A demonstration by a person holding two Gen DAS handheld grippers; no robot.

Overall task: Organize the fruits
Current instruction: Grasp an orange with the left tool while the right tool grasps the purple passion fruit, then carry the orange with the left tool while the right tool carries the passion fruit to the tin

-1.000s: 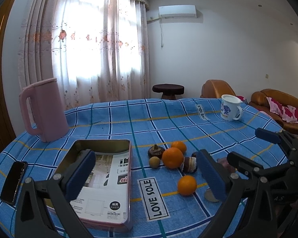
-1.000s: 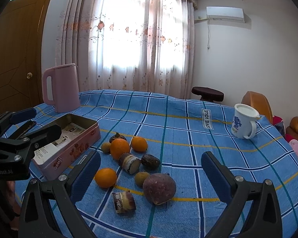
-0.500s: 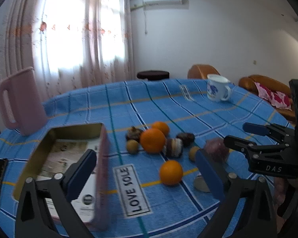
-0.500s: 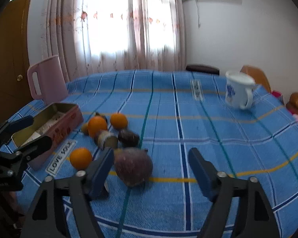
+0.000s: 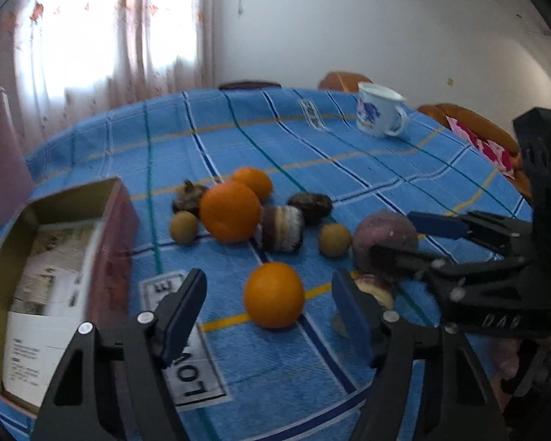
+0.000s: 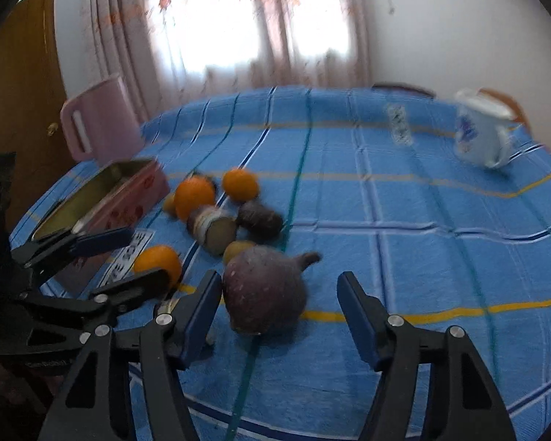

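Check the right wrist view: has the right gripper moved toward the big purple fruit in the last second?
Yes. The right gripper has dropped in on the big purple fruit, which now lies between its closing fingers, untouched; the blue checked tablecloth looms larger.

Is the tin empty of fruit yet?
Yes: the tin holds only printed paper; every fruit lies on the cloth.

Tablecloth (image 5: 349, 169): woven cloth, matt, towel-like nap. Tin box (image 5: 110, 220): metal, dull gold inside, glossy pink outside, printed paper within. Mug (image 5: 378, 114): glossy white enamel or ceramic; cannot tell which. Near orange (image 5: 273, 294): pitted, slight sheen. Purple fruit (image 6: 264, 294): matt, rough, speckled skin. Pitcher (image 6: 99, 125): smooth pink plastic.
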